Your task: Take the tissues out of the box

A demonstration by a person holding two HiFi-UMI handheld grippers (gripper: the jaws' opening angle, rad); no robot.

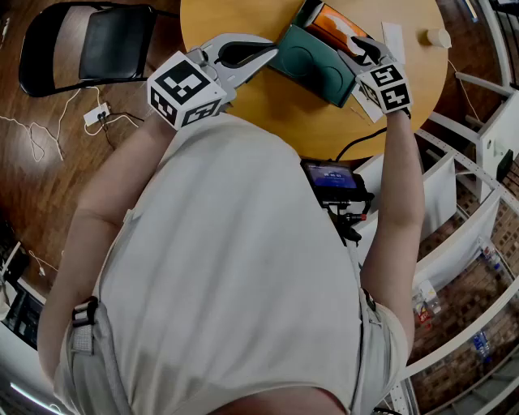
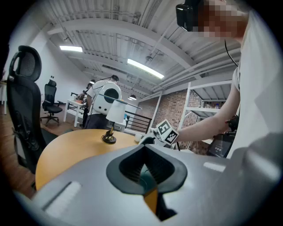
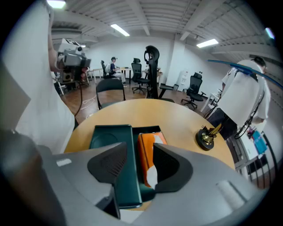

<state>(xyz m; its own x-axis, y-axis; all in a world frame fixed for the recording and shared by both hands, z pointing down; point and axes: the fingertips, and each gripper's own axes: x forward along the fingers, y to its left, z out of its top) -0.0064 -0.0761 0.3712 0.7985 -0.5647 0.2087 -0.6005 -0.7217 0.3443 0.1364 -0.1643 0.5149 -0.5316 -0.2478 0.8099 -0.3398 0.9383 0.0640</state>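
Note:
A dark green box [image 1: 308,65] lies on the round wooden table [image 1: 243,105] with its lid folded open. An orange tissue pack [image 1: 332,24] sits inside it. My left gripper [image 1: 270,53] is shut on the lid's left edge; in the left gripper view a sliver of green shows between the closed jaws of that gripper [image 2: 143,176]. My right gripper [image 1: 361,50] hovers over the pack's near end. In the right gripper view its jaws [image 3: 139,170] stand open astride the green box's lid edge [image 3: 110,141] and the orange pack [image 3: 150,145], with a white tissue [image 3: 151,176] poking out beside the right finger.
A brass desk ornament [image 3: 205,137] stands on the table's far side. A white cup [image 1: 439,37] and a paper slip [image 1: 393,36] lie near the right rim. A black chair [image 1: 89,44] and floor cables are at left, white shelving [image 1: 454,203] at right.

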